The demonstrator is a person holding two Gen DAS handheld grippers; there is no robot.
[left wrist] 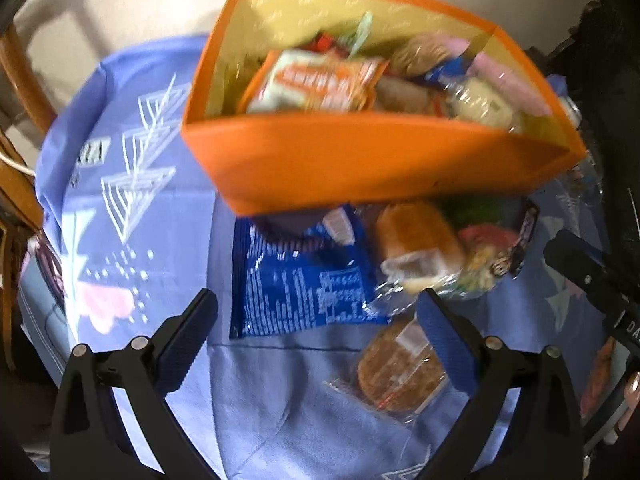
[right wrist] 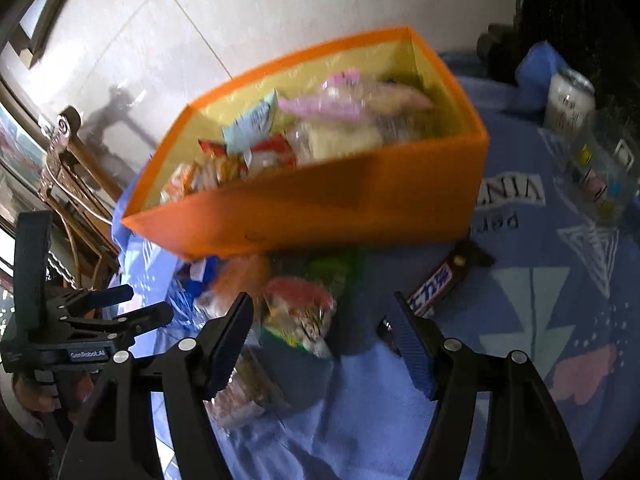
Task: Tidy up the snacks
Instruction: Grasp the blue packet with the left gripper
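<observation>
- Left gripper (left wrist: 316, 320): jaws spread about as wide as they go, nothing between the pads; it hangs over the bench cloth (left wrist: 132, 240), pointed steeply down.
- Blue snack packet (left wrist: 304, 280): flat on the cloth just in front of the orange box (left wrist: 360, 160), between the left jaws in line of sight but not touched. Judged light, crinkly and slippery; best pinched across a sealed edge.
- Clear-wrapped bread roll (left wrist: 420, 248): just right of the blue packet. Judged soft and easily crushed; a gentle hold across the middle.
- Round brown biscuit in clear film (left wrist: 400, 376): nearest the left gripper's right finger. Likely brittle; take it by the wrapper rim.
- Red-and-green snack bag (right wrist: 300, 320): lies between the right gripper (right wrist: 324, 340) jaws, which stand partly open and hold nothing. Judged light, puffy, yielding.
- Snickers bar (right wrist: 436, 284): right of that bag, near the box's corner. Firm and narrow; grip across its short width.
- Orange box: upright on the bench, already well filled with packets.
- Clear tumbler (right wrist: 600, 176): far right, apart from the snacks.
</observation>
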